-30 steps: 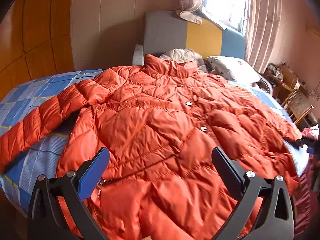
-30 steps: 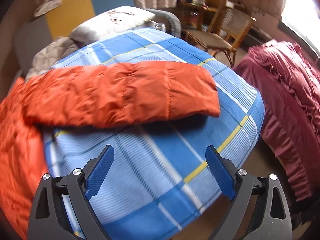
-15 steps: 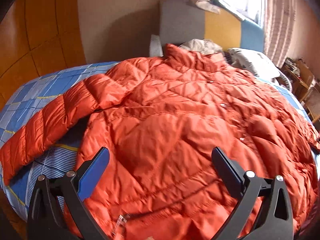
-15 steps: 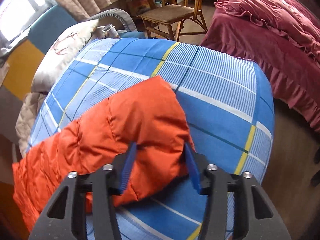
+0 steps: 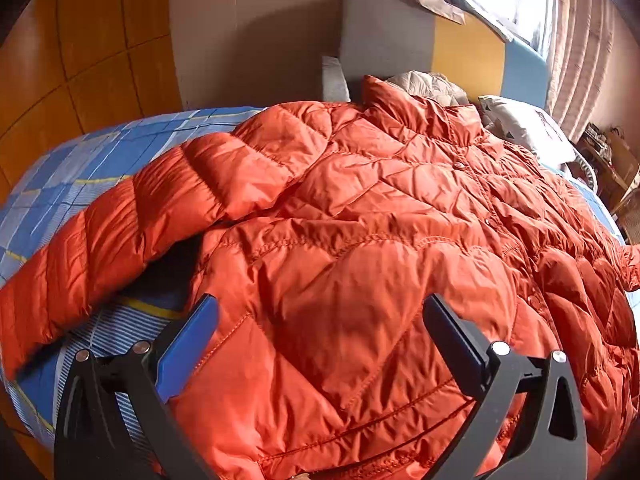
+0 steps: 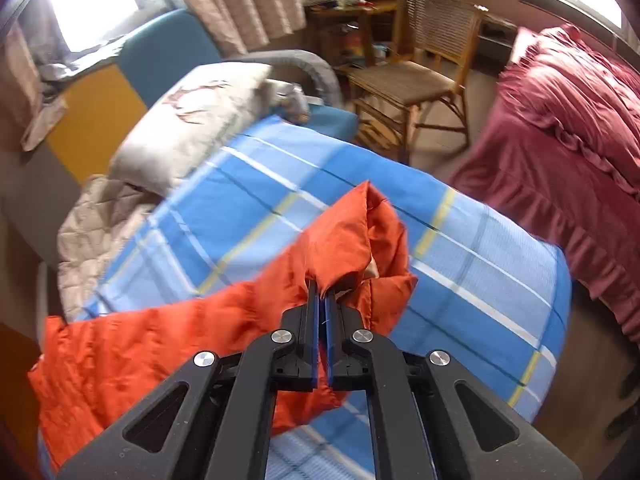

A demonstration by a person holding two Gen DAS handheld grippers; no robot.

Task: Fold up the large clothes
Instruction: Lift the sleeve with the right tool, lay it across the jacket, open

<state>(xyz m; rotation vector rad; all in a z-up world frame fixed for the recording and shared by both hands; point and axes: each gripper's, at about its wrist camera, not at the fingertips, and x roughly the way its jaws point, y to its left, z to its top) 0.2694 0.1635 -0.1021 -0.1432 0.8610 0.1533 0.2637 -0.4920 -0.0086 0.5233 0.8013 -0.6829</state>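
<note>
Item: orange quilted puffer jacket (image 5: 360, 248), glossy, stitched in wavy channels, snap buttons down the front. I am seeing it lying front-up across the bed (image 5: 80, 176), collar toward the far headboard (image 5: 424, 44), hem nearest me.

Left sleeve (image 5: 120, 236): lying stretched out toward the near left over the blue plaid sheet, its cuff end reaching the left edge of the view. Bare sheet is showing beyond it on the left and far left, giving room that way.

Left gripper (image 5: 320, 320): I am holding it released, jaws spread wide, hovering over the lower front panel; I cannot tell whether the pads touch the fabric.

Right gripper (image 6: 322, 296): I am keeping it clenched on the cuff end of the right sleeve (image 6: 352, 240), which is bunching up into a peak above the sheet. A wide stretch of plaid sheet (image 6: 480, 280) is lying open to the right of it, up to the rounded mattress edge.

Surroundings: a pale pillow (image 6: 192, 120) and a beige quilted blanket (image 6: 92, 232) at the far left of the bed; a woven wooden chair (image 6: 416, 80) and a dark red ruffled cover (image 6: 560, 128) standing beyond the right edge, well apart.
</note>
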